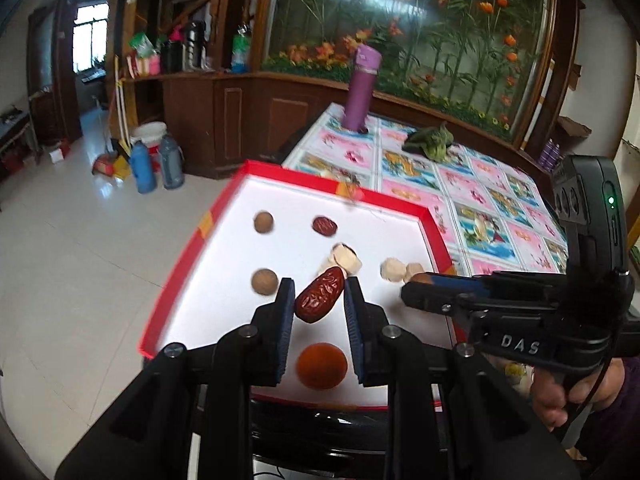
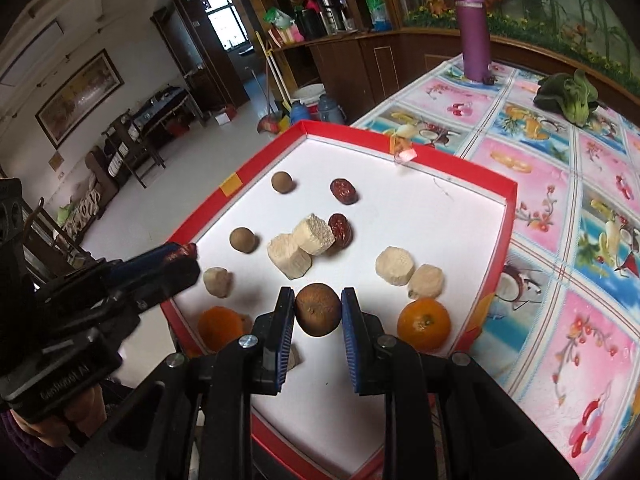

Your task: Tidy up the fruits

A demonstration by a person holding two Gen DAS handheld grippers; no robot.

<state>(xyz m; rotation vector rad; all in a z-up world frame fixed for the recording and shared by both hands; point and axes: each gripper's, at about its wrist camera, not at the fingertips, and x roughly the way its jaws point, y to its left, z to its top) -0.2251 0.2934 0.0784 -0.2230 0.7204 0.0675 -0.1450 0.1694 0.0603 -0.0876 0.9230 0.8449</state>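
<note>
Left wrist view reads the letters "DAS" in white on the black body of the right gripper [image 1: 412,280], which reaches in from the right edge; the right wrist view shows blurred white lettering on the left gripper [image 2: 186,251], too smeared to read for sure. The left gripper [image 1: 319,295] is clamped on a long wrinkled red date [image 1: 320,294], held above the white floor of the red-rimmed tray [image 1: 188,256]. The right gripper [image 2: 317,309] is clamped on a round brown fruit [image 2: 318,309], also over the tray [image 2: 248,170].

Counted in the right wrist view, inside the tray: two small round brown fruits [image 2: 283,181] [image 2: 243,239], two dark red dates [image 2: 343,191] [image 2: 341,231], five pale beige chunks [image 2: 313,234] [image 2: 289,256] [image 2: 395,265] [image 2: 425,280] [image 2: 217,281], and two oranges [image 2: 424,323] [image 2: 221,326]. A further small beige piece shows partly behind the gripper's left finger. With the two held pieces that makes three dates and three brown round fruits in all.

The tray sits at the corner of a surface [image 2: 560,240] covered by a cloth printed with fruit and flower squares. On it stand one purple flask [image 2: 474,28] and one bunch of green leafy vegetable [image 2: 572,98], both well apart from the tray
</note>
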